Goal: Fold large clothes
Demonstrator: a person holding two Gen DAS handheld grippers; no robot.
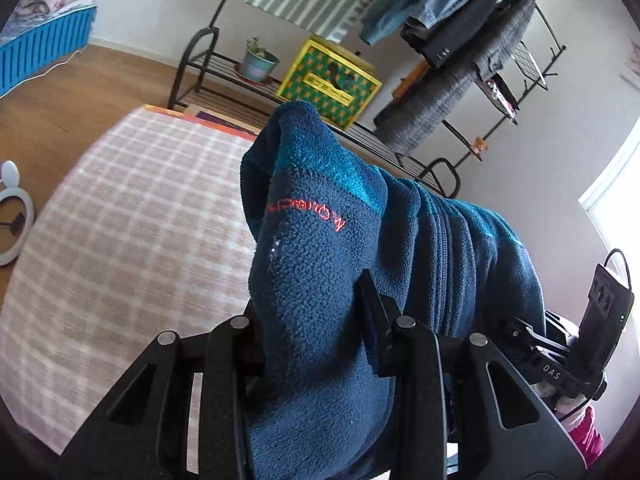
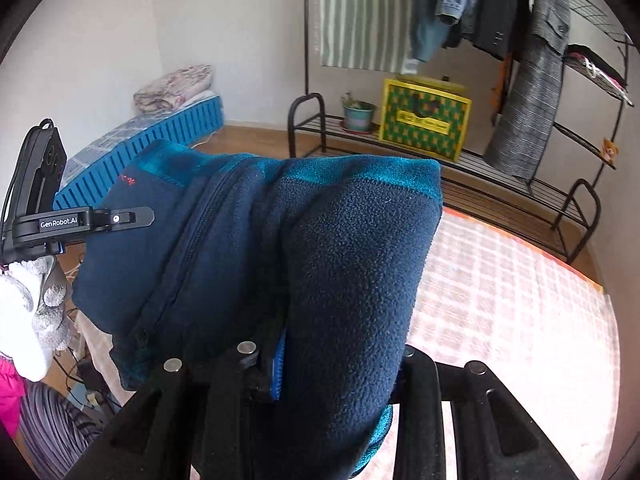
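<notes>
One navy fleece jacket (image 1: 320, 248) is seen, gripped by two grippers, left (image 1: 316, 320) and right (image 2: 328, 360). Behind the jacket, one yellow box (image 2: 424, 120) and one potted plant (image 2: 359, 114) are counted.

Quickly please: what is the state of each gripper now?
Left gripper: shut on the blue fleece jacket.
Right gripper: shut on the same jacket.

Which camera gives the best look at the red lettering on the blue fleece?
The left wrist view: the red lettering runs large and unobstructed across the fleece. The right wrist view shows only a tiny scrap of it near the fleece's edge.
</notes>
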